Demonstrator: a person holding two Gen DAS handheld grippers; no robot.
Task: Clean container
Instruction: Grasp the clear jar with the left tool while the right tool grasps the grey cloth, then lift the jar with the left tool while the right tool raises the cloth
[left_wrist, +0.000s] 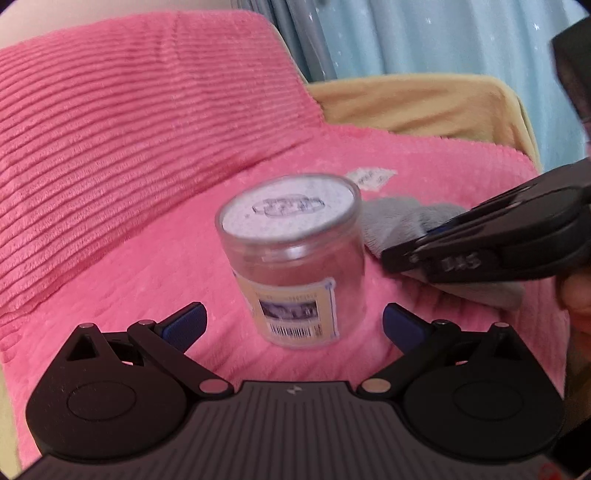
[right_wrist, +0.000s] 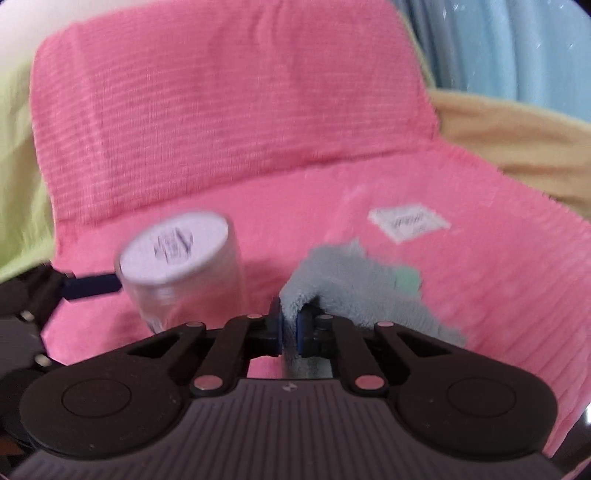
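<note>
Left wrist view: one clear plastic container (left_wrist: 295, 266) stands upright on the pink ribbed blanket (left_wrist: 129, 258), white lid on top, one label with a barcode on its lower front. It sits just ahead of the left gripper (left_wrist: 294, 326), centred between the two blue finger pads (left_wrist: 186, 325). Fingers are spread wide, one each side of the container's base, neither touching it. Right of the container: one grey cloth (left_wrist: 402, 221), partly hidden by the right gripper (left_wrist: 399, 254), which comes in from the right edge and shows side-on. From this angle its fingers look pressed together over the cloth. One white tag (left_wrist: 373, 177) lies on the blanket behind the container. One pink cushion (left_wrist: 140, 110) at rear left, yellow fabric (left_wrist: 424, 103) and blue curtain (left_wrist: 424, 33) at the back.

Right wrist view, blurred: right gripper (right_wrist: 290, 326) has its two fingers narrow, pinching a fold of the grey cloth (right_wrist: 351, 288); the rest of the cloth lies on the blanket (right_wrist: 498, 277). One small green patch (right_wrist: 406, 278) shows on the cloth, can't tell what. Container (right_wrist: 181, 266) is left of the cloth, near but apart. One blue finger (right_wrist: 92, 286) of the left gripper shows just beside the container's left wall; contact can't be judged. Same single tag (right_wrist: 410, 223) behind the cloth.
</note>
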